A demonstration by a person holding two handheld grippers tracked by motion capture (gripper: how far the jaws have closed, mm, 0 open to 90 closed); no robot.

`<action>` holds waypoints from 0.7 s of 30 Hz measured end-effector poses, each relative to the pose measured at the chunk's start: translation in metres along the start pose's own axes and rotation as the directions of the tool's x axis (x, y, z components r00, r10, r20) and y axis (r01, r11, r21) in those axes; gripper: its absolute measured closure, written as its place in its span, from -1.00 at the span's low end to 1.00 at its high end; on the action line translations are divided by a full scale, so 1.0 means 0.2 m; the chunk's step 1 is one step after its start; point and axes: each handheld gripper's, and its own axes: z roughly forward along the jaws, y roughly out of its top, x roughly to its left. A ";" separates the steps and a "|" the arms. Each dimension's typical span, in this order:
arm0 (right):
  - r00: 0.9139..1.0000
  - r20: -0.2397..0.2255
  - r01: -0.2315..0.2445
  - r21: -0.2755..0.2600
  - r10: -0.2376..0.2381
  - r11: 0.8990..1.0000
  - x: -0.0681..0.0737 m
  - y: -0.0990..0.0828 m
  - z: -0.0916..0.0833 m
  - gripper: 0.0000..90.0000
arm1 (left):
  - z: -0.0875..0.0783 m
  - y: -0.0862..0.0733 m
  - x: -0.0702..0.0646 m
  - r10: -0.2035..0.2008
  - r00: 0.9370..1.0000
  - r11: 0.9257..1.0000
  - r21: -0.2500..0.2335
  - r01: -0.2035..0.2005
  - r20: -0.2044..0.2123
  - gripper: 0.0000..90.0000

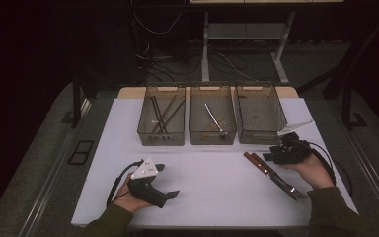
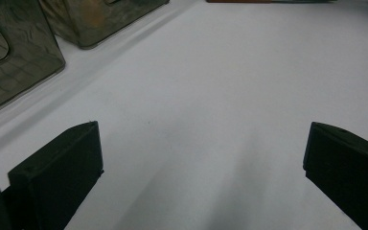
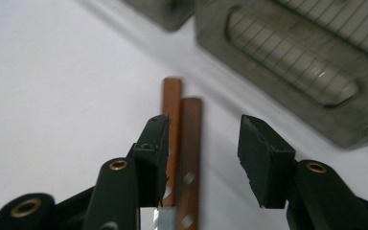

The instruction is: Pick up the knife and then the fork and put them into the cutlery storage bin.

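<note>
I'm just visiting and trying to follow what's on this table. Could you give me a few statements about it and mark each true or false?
1. Three see-through bins stand in a row at the far side of the table. True.
2. The two brown-handled knives lie inside the middle bin. False: they lie on the table, near the right gripper.
3. The right gripper is clamped on a knife. False: its jaws stand apart above the handles, pressing nothing.
4. The left gripper is open over bare table. True.
5. The right bin holds long dark sticks. False: those are in the left bin.
</note>
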 end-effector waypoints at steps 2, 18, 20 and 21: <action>1.000 -0.010 0.017 0.043 -0.017 0.999 0.01 0.01 -0.01 0.13 | 0.00 0.00 0.00 0.000 1.000 1.000 -0.003 0.000 -0.001 -1.00; 0.995 -0.004 0.093 0.328 -0.097 0.940 0.04 0.02 0.03 0.33 | 0.00 0.00 0.00 0.001 1.000 1.000 -0.001 -0.001 0.002 -1.00; 0.995 -0.013 0.093 0.348 -0.095 0.933 0.04 0.02 0.04 0.38 | 0.00 0.00 0.00 0.002 1.000 1.000 0.000 -0.002 0.003 -1.00; 0.996 -0.019 0.088 0.354 -0.087 0.931 0.04 0.02 0.05 0.41 | 0.00 0.00 0.00 0.001 1.000 1.000 0.000 -0.001 0.002 -1.00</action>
